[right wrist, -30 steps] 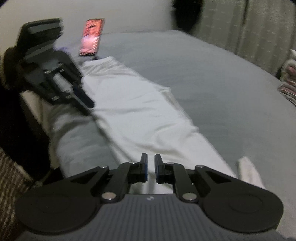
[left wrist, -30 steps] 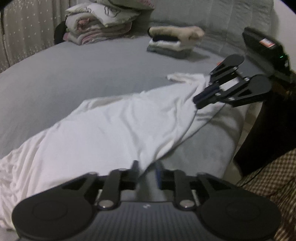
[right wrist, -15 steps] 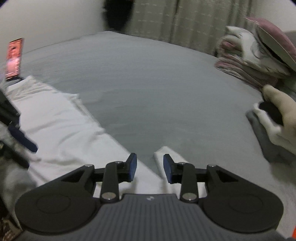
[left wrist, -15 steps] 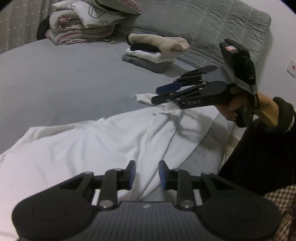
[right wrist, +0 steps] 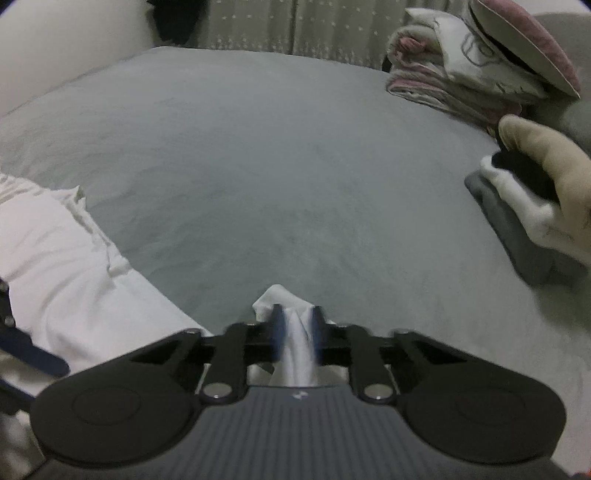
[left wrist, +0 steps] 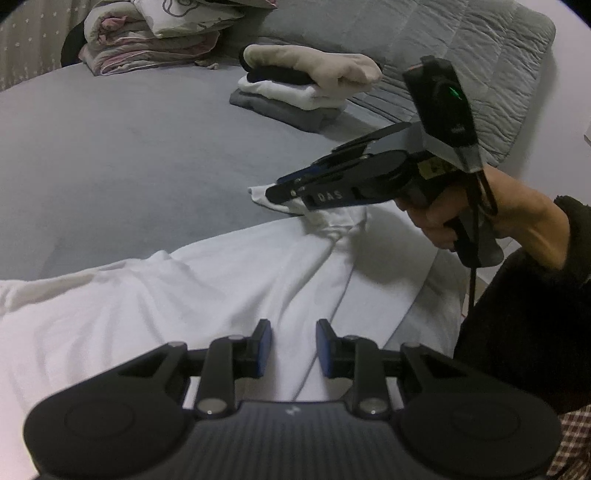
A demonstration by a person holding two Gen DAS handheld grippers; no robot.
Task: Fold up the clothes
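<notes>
The right gripper [right wrist: 294, 325] pinches only a bunched corner of the white garment [left wrist: 177, 295], so a hard pull could slip it free or drag the cloth askew. The left gripper [left wrist: 293, 349] hovers spread over the fabric, gripping nothing. The garment lies on the grey bed [left wrist: 122, 155], long axis running 8 to 2 o'clock toward the held corner.

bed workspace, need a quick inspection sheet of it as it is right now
surface: grey bed, mostly bare.
job's things: white garment spread along the near edge, one corner bunched.
clutter: stack of folded clothes; pile of folded bedding behind it.
grippers: right claw shut on the garment's corner; left claw open above the cloth, holding nothing.
cables: black cable hanging from the right claw's handle.
surroundings: curtain, quilted headboard.
</notes>
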